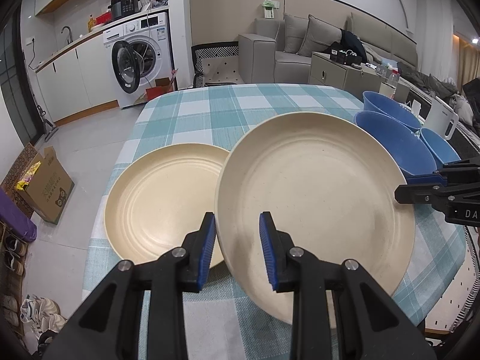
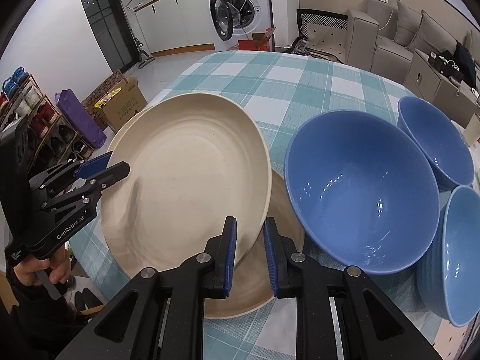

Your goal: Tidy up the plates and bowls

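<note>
A cream plate [image 1: 315, 198] is held tilted above the table [image 1: 210, 105], its near rim gripped by the left claw [image 1: 237, 249]. The right claw [image 2: 250, 255] is closed at its right rim; a grip cannot be told. A second plate [image 1: 156, 204] lies left, blue bowls [image 2: 360, 198] right.

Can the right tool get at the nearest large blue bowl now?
Probably not yet: the right tool looks shut on the round cream plate by its rim. The large blue bowl sits close beside, nothing between.
</note>
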Tool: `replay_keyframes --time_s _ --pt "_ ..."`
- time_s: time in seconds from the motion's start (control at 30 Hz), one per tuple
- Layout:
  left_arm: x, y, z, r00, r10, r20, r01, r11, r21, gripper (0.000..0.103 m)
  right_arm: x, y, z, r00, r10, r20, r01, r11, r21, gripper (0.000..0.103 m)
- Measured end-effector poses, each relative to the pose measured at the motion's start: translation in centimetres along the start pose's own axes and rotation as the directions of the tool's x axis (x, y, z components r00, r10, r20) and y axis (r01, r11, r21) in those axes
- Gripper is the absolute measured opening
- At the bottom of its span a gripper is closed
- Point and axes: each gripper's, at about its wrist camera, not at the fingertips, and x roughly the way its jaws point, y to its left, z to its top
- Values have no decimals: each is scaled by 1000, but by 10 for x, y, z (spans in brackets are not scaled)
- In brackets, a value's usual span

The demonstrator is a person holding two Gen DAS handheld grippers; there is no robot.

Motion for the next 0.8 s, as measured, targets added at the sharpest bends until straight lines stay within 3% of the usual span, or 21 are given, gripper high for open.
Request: replay_keyframes --time_s 0.33,0.8 --pt "10 -5 -4 1000 -14 -14 14 1000 1 28 7 -8 -21 1000 23 -5 -23 999 45 19" --pt "18 -12 -7 999 -12 -31 13 999 29 28 0 -18 -37 997 46 62 -54 990 132 19"
